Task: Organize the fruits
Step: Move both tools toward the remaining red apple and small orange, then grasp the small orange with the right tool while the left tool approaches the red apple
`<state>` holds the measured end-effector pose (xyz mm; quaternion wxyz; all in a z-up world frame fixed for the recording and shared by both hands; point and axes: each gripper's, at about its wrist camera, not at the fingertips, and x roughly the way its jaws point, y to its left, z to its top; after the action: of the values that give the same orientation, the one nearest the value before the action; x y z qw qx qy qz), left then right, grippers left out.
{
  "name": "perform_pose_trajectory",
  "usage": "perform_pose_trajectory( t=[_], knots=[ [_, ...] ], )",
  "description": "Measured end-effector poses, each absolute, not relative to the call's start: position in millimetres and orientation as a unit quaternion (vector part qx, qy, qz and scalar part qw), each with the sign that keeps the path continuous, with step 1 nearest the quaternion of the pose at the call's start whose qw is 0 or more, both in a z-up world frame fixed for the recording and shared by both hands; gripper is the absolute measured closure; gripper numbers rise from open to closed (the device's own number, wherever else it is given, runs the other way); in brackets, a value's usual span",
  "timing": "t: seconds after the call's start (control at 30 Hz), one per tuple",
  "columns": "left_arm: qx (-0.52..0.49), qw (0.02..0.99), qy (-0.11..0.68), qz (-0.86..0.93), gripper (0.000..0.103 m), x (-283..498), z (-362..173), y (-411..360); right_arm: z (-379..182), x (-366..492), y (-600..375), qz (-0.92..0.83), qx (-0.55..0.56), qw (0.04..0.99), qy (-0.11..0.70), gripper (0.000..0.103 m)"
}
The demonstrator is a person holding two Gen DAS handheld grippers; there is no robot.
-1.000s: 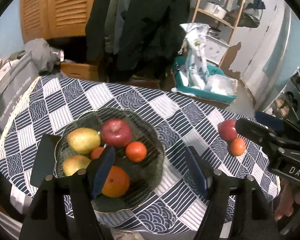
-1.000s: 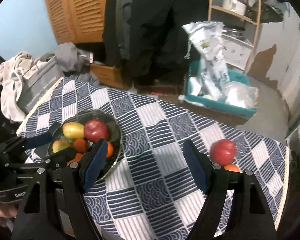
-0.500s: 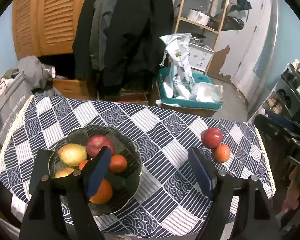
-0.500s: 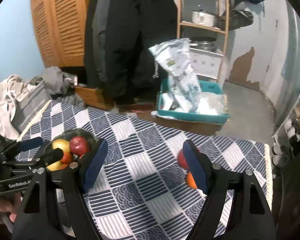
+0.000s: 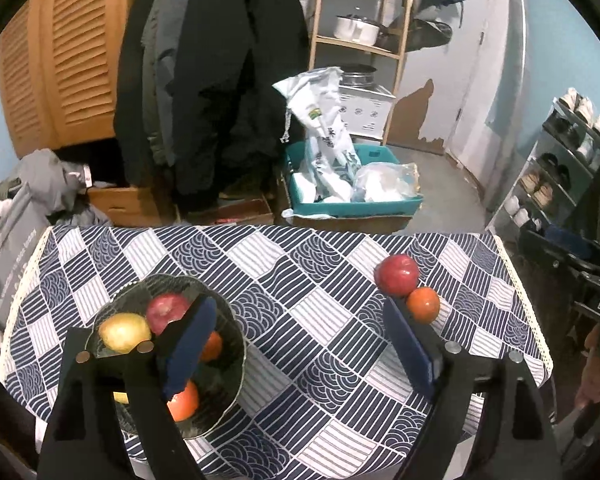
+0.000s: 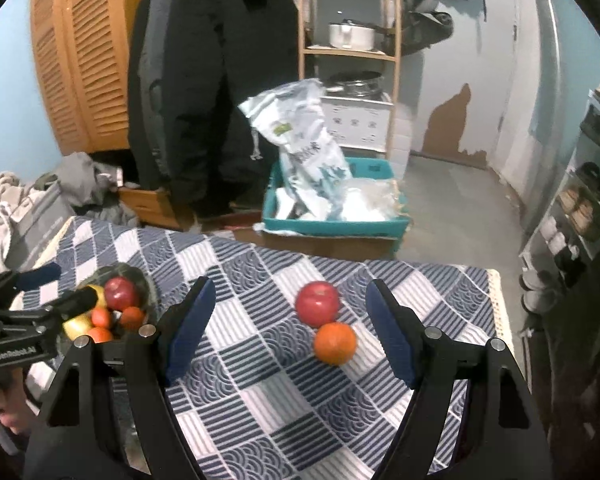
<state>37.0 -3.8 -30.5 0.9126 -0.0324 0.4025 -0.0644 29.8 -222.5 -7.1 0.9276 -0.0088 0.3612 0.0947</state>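
Table: covered with a blue-and-white patterned cloth (image 5: 300, 312), carrying a dark glass bowl (image 5: 228, 360) on its left side and loose fruit on its right.
Bowl contents: red apple (image 5: 165, 308), yellow pear (image 5: 122, 332), several small oranges, one (image 5: 184, 402) near the front rim; a second yellowish fruit shows in the right wrist view (image 6: 76, 326).
Loose fruit: red apple on the cloth (image 6: 317, 303) with an orange (image 6: 335, 343) touching it just in front, well apart from the bowl.
Left gripper (image 5: 296, 356): above the near edge of the table, its left finger in front of the bowl; fingers opening, nothing between them.
Right gripper (image 6: 290, 330): fingers spread wide and empty; the loose apple and orange appear in the gap between them, lying on the cloth farther away and untouched.
Hands: part of one hand (image 5: 596, 364) at the right edge of the left wrist view, another (image 6: 4, 408) at the lower left of the right wrist view.
Background: dark coats (image 5: 220, 64), a wooden shelf with a pot (image 6: 350, 36), a teal crate (image 5: 356, 204) holding bags.
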Motion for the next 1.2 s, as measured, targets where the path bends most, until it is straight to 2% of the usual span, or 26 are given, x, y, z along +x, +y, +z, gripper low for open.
perform_pose_trajectory(
  t=[0.5,1.2],
  knots=[
    [0.011,0.908,0.416,-0.051,0.016,52.2,-43.2,-39.4,-29.5,33.6,-266.9,0.045,-0.016,0.922,0.384,0.025],
    [0.071,0.886,0.458,-0.023,0.016,100.0,-114.2,-62.8,-136.6,103.0,-267.0,0.042,-0.004,0.868,0.495,0.025]
  ],
)
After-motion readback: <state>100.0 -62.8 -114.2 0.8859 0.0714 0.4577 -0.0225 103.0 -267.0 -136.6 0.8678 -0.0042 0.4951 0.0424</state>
